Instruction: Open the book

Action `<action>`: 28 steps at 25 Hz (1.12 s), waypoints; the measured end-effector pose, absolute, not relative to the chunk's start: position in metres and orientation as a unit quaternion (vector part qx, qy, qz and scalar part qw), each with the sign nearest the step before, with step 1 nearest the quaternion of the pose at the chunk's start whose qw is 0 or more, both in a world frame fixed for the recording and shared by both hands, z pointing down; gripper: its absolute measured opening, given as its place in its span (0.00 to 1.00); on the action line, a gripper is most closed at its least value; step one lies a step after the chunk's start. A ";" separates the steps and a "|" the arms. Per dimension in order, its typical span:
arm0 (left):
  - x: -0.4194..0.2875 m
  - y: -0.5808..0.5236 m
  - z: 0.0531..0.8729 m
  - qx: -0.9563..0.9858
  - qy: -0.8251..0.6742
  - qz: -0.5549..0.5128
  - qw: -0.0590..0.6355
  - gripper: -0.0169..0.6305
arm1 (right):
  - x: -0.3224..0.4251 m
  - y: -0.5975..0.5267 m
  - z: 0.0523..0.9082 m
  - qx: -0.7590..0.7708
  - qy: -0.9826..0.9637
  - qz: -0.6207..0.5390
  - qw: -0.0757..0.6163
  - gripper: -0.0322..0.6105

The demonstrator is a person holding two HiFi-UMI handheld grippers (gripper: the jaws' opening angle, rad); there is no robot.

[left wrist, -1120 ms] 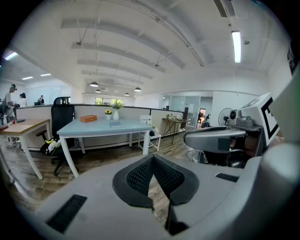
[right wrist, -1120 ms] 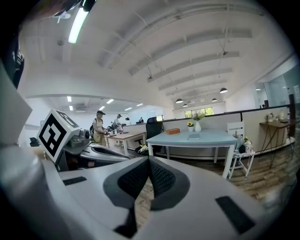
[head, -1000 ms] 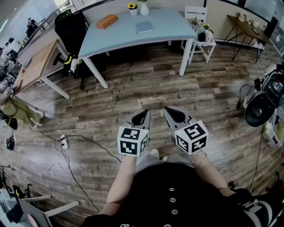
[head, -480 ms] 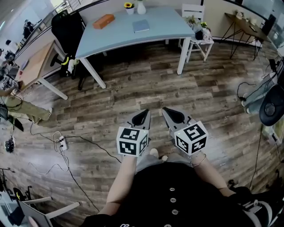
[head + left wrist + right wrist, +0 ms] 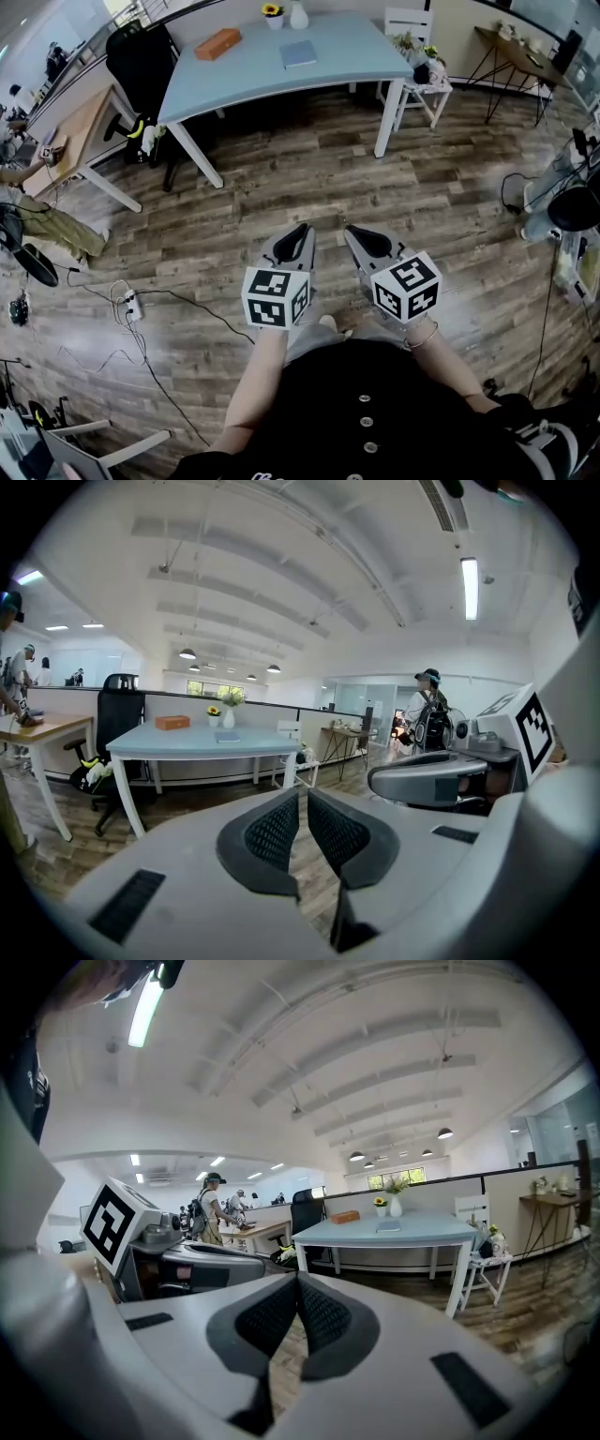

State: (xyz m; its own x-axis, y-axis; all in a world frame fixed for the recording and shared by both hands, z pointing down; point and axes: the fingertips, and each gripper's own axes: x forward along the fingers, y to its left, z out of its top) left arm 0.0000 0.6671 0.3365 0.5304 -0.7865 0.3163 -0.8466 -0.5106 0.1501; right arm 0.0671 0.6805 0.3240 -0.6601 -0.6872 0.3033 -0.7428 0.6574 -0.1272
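Grippers barely shifting since a second ago. Left gripper and right gripper: hovering side by side over the wood floor, each claw pressing together, pinching nothing. Book: blue, closed, lying flat on the light-blue table, well apart from both; long axis too foreshortened to tell.

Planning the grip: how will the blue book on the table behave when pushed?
The book looks thin and lies flat, so it is probably light. On the smooth tabletop it may slide rather than open. Being so thin, its cover could flex.
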 end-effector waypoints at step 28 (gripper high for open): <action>-0.040 0.593 0.354 0.865 -0.471 0.115 0.130 0.39 | 0.047 0.608 0.359 0.423 -0.883 0.157 0.128 0.05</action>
State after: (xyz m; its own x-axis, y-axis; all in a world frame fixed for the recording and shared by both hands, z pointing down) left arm -0.0400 0.5930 0.3539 0.5297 -0.7848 0.3217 -0.8447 -0.5225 0.1162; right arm 0.0466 0.6080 0.3587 -0.6084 -0.7074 0.3598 -0.7881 0.5921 -0.1684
